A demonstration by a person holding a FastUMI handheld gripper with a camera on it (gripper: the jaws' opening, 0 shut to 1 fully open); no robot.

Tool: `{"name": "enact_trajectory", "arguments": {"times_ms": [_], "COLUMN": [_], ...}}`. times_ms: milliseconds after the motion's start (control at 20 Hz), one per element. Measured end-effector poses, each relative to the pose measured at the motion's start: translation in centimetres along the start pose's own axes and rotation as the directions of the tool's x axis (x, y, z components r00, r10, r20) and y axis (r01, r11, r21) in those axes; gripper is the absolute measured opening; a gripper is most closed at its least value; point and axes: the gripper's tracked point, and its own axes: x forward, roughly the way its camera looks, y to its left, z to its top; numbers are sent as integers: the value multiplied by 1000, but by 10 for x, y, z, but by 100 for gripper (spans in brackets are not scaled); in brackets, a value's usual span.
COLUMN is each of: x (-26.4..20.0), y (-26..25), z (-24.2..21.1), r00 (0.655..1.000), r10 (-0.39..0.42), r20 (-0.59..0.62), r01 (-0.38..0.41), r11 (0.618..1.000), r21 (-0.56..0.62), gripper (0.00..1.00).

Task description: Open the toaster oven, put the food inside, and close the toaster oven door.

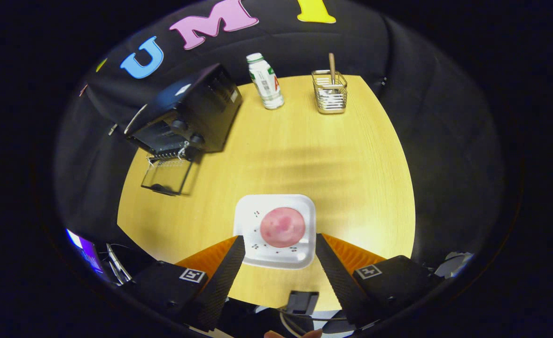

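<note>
Claw open, seemingly above plate's edge

Hand-held gripper fingers spread wide, empty, flanking the white plate with pink round food between them. Yellow surface. Far left beyond: black toaster oven, door dropped open flat. Bottle and wire holder with possibly a wooden utensil at the back.

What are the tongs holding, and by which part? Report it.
Nothing is held. The tongs are open, their fingers spread either side of the pink round food on the white square plate, touching neither. The toaster oven door already hangs open.
</note>
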Motion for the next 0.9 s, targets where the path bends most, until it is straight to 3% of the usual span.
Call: {"name": "enact_trajectory", "arguments": {"times_ms": [200,350,500,550,750,800,850,900], "x": [45,74,89,88,94,94,96,95], "y": [-26,-36,-34,-36,-39,-40,-41,-40], "z": [-12,-20,-25,-26,-21,-20,-17,-21], "r00": [993,982,978,974,974,974,973,973], "r10": [29,29,7,-13,-34,-32,-16,18], "r20": [-112,-185,-208,-225,-222,-226,-229,-231], "r01": [-29,-18,-3,14,37,40,31,5], "r11": [1000,998,1000,1000,999,999,998,995], "r21": [4,60,21,4,11,33,61,101], "gripper": [98,81,81,54,46,27,25,18]}}
